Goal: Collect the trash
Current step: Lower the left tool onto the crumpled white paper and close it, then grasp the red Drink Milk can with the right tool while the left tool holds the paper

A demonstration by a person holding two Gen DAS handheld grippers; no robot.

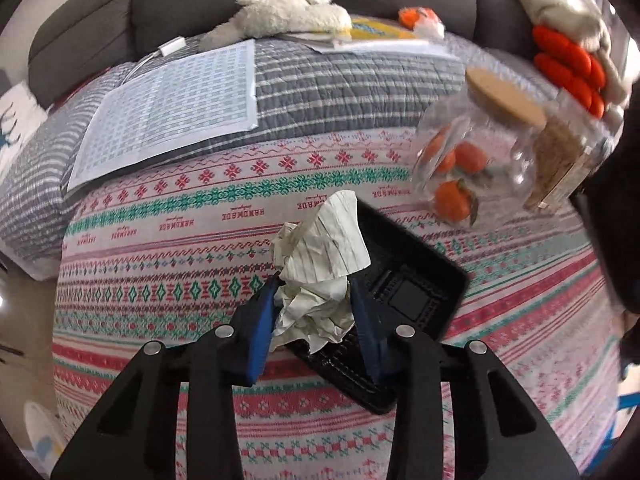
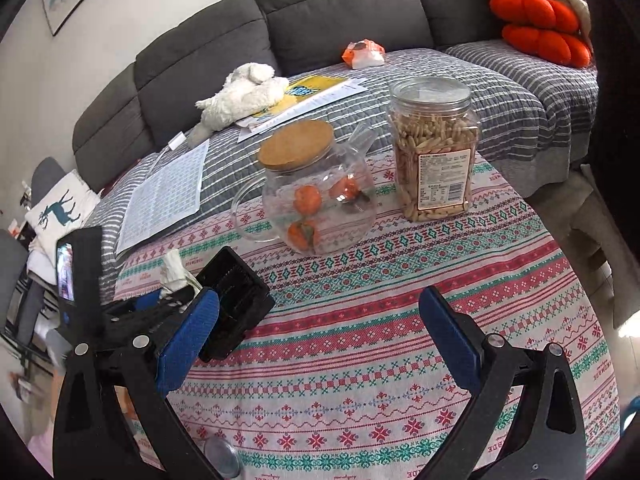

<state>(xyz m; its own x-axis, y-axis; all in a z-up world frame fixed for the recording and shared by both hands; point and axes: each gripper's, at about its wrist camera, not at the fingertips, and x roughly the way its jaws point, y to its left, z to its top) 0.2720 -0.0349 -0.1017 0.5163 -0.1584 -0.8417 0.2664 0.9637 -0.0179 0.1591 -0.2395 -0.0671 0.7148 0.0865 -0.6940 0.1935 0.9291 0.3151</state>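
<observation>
My left gripper [image 1: 314,300] is shut on a crumpled wad of white lined paper [image 1: 320,268] and holds it over a black plastic tray [image 1: 416,288] on the patterned tablecloth. In the right wrist view the same paper [image 2: 174,272] shows at the left, by the tray [image 2: 236,304], with the left gripper's black body beside it. My right gripper [image 2: 320,312] is open and empty over the tablecloth, to the right of the tray.
A glass teapot with a cork lid [image 2: 316,196] holding orange fruit and a clear jar of snack sticks [image 2: 436,152] stand at the table's far side. Behind is a grey sofa with a striped cover, papers [image 1: 172,112], a white plush toy [image 2: 240,96] and orange cushions [image 2: 536,28].
</observation>
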